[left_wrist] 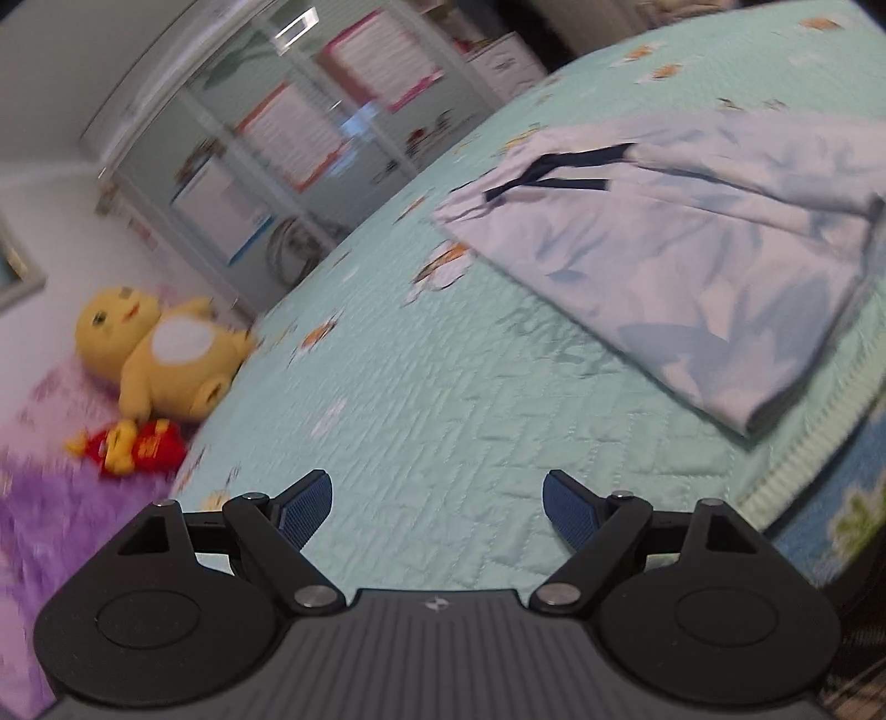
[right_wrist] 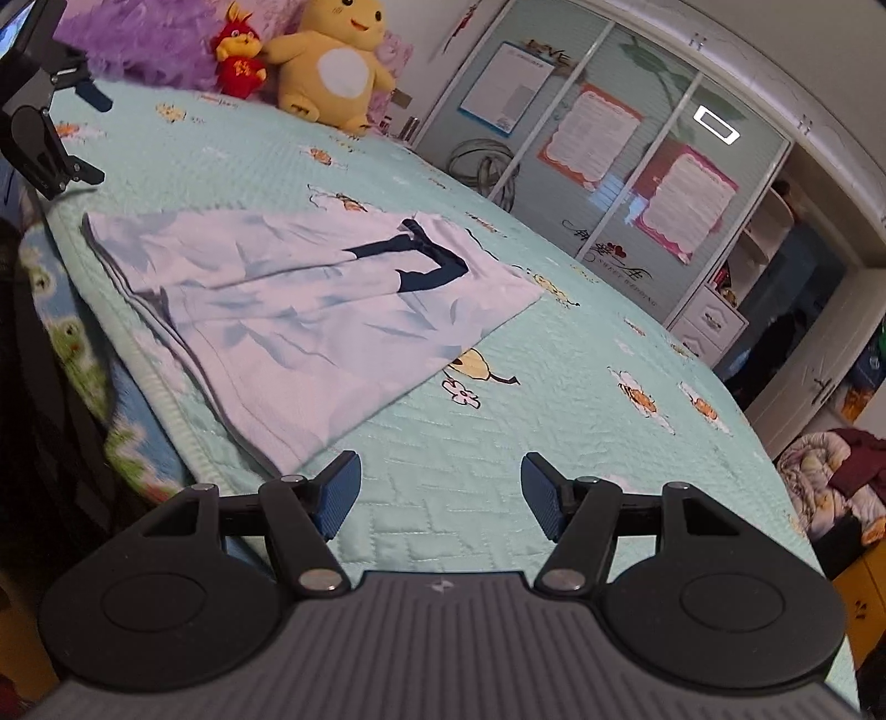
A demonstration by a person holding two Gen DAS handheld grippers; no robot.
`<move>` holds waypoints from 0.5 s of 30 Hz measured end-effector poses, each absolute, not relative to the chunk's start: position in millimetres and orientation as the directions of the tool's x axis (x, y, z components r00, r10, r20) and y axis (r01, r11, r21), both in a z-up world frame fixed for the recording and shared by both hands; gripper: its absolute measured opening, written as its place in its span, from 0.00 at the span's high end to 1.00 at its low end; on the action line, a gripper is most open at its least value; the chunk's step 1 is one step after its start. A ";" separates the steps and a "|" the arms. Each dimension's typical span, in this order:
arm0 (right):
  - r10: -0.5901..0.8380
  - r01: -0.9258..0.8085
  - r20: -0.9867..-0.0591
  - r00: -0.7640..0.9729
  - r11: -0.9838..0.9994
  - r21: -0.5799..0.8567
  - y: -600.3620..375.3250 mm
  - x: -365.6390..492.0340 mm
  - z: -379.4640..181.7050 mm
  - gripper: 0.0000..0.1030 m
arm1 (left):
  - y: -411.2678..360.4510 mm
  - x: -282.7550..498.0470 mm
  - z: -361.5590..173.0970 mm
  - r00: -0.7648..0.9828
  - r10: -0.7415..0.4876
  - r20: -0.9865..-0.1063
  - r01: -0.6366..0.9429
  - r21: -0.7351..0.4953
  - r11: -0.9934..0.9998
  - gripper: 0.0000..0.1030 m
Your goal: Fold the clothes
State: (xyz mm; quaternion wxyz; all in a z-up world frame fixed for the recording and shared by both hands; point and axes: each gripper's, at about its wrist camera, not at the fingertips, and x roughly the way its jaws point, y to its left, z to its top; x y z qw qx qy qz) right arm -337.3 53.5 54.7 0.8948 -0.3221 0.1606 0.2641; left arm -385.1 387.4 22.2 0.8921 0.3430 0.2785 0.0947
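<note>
Your left gripper (left_wrist: 437, 498) and right gripper (right_wrist: 440, 487) both gape wide, empty, over the bedspread (right_wrist: 498, 471). Pale blue shorts (right_wrist: 310, 310), dark drawstring (right_wrist: 432, 260), lie flat, folded, near its front edge.

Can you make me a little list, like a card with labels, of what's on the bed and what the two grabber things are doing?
place: bed with a mint quilt
clothing: pale blue shorts with a dark drawstring, lying flat near the bed's edge
toys: yellow plush and small red plush by the purple pillow
left gripper: open, nothing between the jaws, over bare quilt beside the shorts
right gripper: open, empty, beside the shorts' near corner
folding: not started
</note>
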 end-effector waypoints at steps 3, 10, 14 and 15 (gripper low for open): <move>0.376 -0.591 -0.467 0.800 0.626 -0.509 53.3 -334.8 52.7 0.37 | 382.3 -388.4 14.2 0.856 0.312 -0.413 0.081 0.702 0.707 0.16; 0.397 -0.625 -0.485 0.779 0.433 -0.650 67.8 -333.1 37.7 0.38 | 384.3 -390.3 10.8 0.905 0.199 -0.376 0.191 0.777 0.600 0.15; 0.420 -0.619 -0.493 0.762 0.249 -0.745 74.0 -335.2 26.9 0.38 | 383.9 -390.1 8.0 0.923 0.100 -0.373 0.276 0.818 0.505 0.15; 0.428 -0.616 -0.496 0.756 0.209 -0.759 74.6 -335.2 24.9 0.38 | 384.4 -389.8 7.4 0.924 0.072 -0.376 0.298 0.823 0.484 0.15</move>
